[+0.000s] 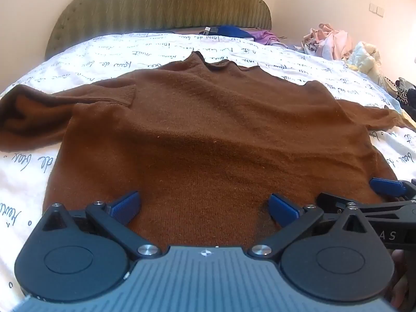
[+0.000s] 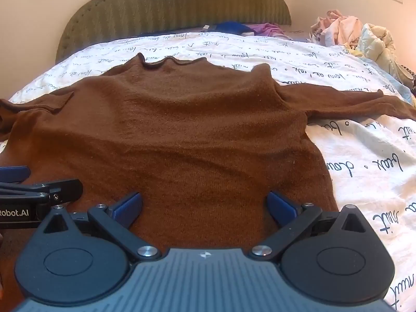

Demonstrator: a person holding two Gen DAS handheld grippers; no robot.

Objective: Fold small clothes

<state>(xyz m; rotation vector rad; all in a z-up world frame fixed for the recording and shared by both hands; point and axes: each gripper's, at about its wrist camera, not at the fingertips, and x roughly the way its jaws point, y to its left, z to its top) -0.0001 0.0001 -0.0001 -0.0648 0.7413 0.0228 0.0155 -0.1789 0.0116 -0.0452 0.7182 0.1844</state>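
A brown sweater [image 1: 208, 135] lies spread flat on the script-printed bedsheet [image 1: 85, 59], collar toward twelve o'clock, sleeves out at nine and three. Both tools hover over its hem at six o'clock — left gripper [image 1: 205, 206] and right gripper [image 2: 204, 205] (side by side) spread wide, grasping nothing.

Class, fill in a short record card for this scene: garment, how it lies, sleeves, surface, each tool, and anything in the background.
garment: brown knitted sweater
how it lies: spread flat, collar away from the cameras, hem nearest them
sleeves: left sleeve folded back on itself; right sleeve stretched out sideways
surface: bed with a white sheet printed with script
left tool: open, over the hem, nothing between its fingers
right tool: open, over the hem, nothing held
background: green headboard; pile of clothes at the far right
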